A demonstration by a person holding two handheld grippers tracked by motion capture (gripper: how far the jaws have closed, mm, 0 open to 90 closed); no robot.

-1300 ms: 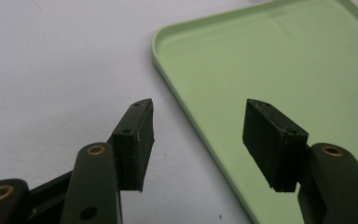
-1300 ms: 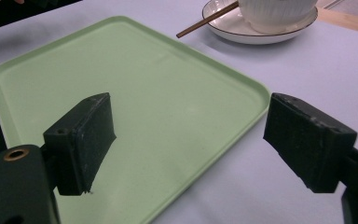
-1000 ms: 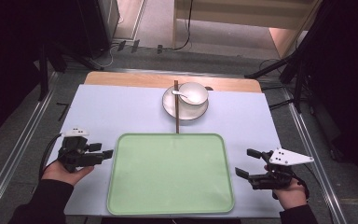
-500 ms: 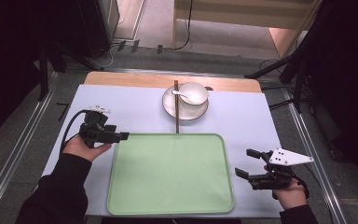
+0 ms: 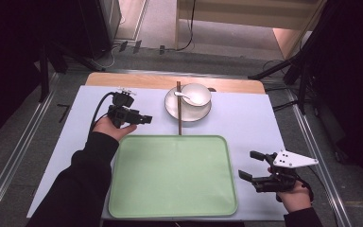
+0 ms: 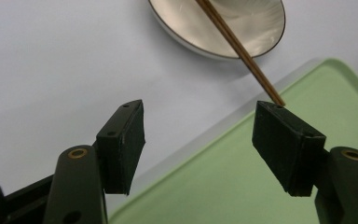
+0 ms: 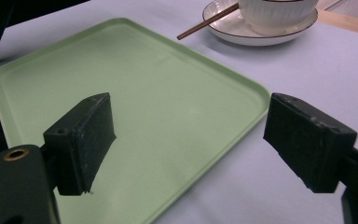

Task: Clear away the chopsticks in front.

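Left tool (image 5: 144, 119), jaws wide and empty, sits nearest the chopsticks (image 5: 179, 109), which lie just to its right, running lengthwise from plate (image 5: 174, 109) toward tray (image 5: 170, 189).

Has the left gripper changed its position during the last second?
Yes. The left gripper has moved forward along the left edge of the green tray, from beside the tray's middle to past its far left corner, toward the plate.

A grey carpeted floor (image 5: 137, 52) surrounds the bench (image 5: 264, 118), which has a pale lavender cover over wood. Black stand legs (image 5: 288, 71) flank it; dark surroundings, a lit wooden panel (image 5: 246, 21) beyond.
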